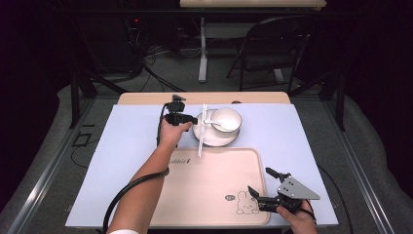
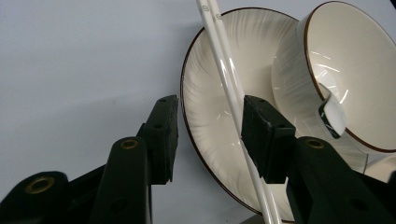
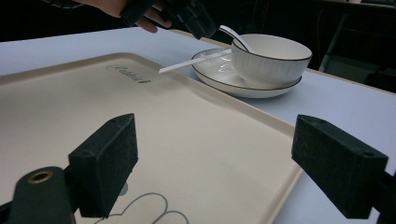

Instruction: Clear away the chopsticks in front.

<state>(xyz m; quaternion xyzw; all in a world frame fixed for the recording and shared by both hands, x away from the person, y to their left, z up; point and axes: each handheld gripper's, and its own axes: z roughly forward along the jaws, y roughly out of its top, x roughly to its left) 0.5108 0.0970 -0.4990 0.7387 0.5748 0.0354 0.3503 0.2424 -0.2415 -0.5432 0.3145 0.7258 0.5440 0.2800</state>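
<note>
At the far middle of the pale blue table top, the high view shows the left gripper reaching to the left rim of a white plate, on which stands a white bowl with a white spoon in it; a pair of white chopsticks lies across the plate's left side, its near end over the edge of a beige tray. Down at the near right corner of that tray the right gripper hovers with its jaws spread wide and nothing between them. In the left gripper view the jaws stand half closed around the plate's rim: one pad lies outside the rim over the table, the other over the plate, just beside the chopsticks, and whether either pad touches anything I cannot tell. The bowl sits to the right with the spoon leaning on its edge. In the right gripper view the jaws gape over the tray, with the plate, bowl, spoon and chopsticks well beyond, and the left gripper above them.
</note>
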